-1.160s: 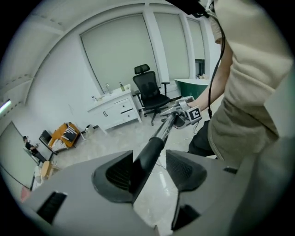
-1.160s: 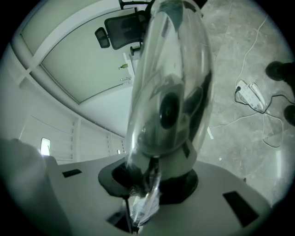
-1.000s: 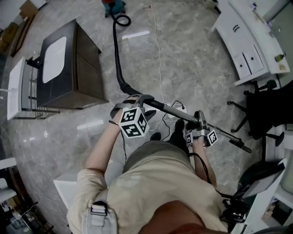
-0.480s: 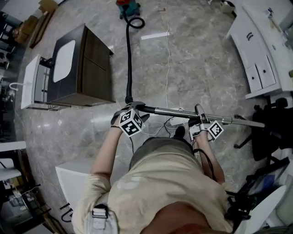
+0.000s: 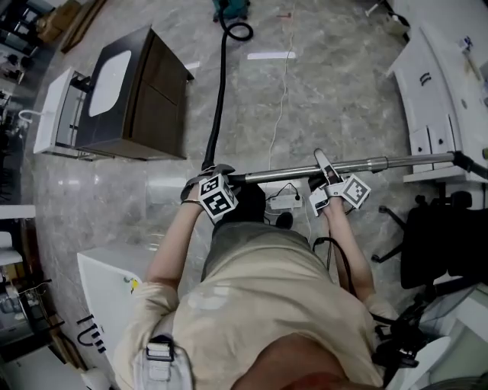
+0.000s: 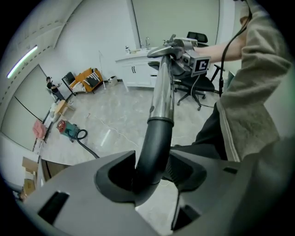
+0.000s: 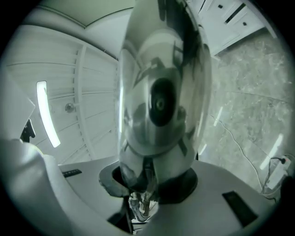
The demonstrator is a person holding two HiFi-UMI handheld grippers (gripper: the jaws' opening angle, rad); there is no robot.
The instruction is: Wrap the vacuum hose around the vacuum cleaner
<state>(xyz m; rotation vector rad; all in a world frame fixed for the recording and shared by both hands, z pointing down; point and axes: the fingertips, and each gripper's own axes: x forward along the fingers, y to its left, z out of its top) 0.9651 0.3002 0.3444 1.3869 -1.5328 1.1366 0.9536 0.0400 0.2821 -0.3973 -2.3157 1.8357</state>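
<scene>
Left gripper (image 5: pixel 216 174): clamped on the black curved end of the hose (image 5: pixel 219 99), where it joins the metal wand (image 5: pixel 381 162). Right gripper (image 5: pixel 323 164): clamped on the wand farther along. The wand lies about level across the person's front. The hose runs stretched over the floor (image 5: pixel 328 91) to the vacuum (image 5: pixel 230 7), well apart at the top of the head view, with one loop beside it; not wrapped. Dark cabinet (image 5: pixel 145 91) stands left of the hose. Power strip (image 5: pixel 286 201) lies below the wand.
</scene>
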